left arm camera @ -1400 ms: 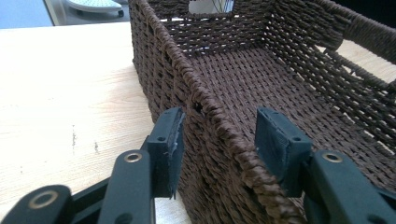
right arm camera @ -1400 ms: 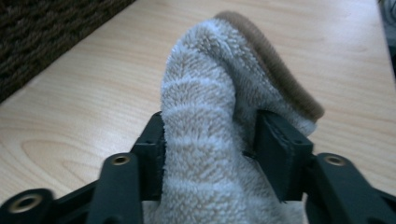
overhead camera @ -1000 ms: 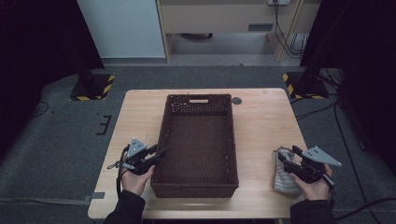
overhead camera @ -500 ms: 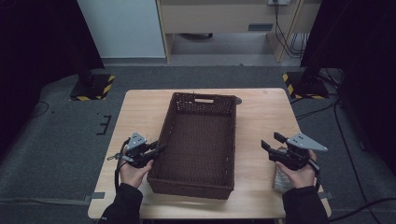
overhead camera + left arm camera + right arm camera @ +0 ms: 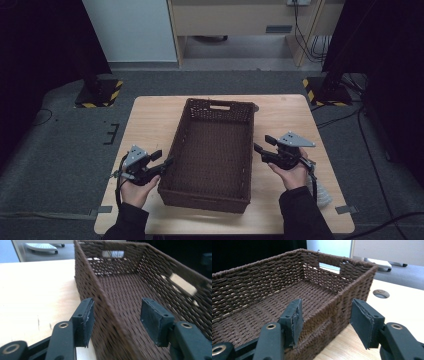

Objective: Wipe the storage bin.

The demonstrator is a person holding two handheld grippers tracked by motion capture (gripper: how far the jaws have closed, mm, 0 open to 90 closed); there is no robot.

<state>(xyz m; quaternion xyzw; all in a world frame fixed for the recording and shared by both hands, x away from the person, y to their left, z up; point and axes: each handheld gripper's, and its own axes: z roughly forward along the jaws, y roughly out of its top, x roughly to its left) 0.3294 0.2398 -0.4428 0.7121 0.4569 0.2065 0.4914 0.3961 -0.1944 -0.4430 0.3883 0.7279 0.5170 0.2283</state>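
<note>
A brown woven basket (image 5: 212, 150) lies lengthwise on the table's middle, a little askew, with nothing in it. My left gripper (image 5: 164, 158) is at its near left wall. In the left gripper view the jaws (image 5: 120, 322) straddle that wall (image 5: 107, 315); they have just been opening, and the inner pad (image 5: 153, 320) stands off it. My right gripper (image 5: 263, 144) straddles the right wall (image 5: 337, 307). Its jaws have just been closing, with a gap still showing at the outer pad (image 5: 363, 321).
The light wooden table (image 5: 150, 125) has bare strips on both sides of the basket. A white bundle (image 5: 320, 192) lies by my right forearm near the front right corner. A round cable hole (image 5: 380, 293) sits beyond the basket's far right corner.
My right gripper has moved left from the white bundle to the basket's right wall. The left jaws have opened around the left wall. The basket's far end has swung slightly to the right.
</note>
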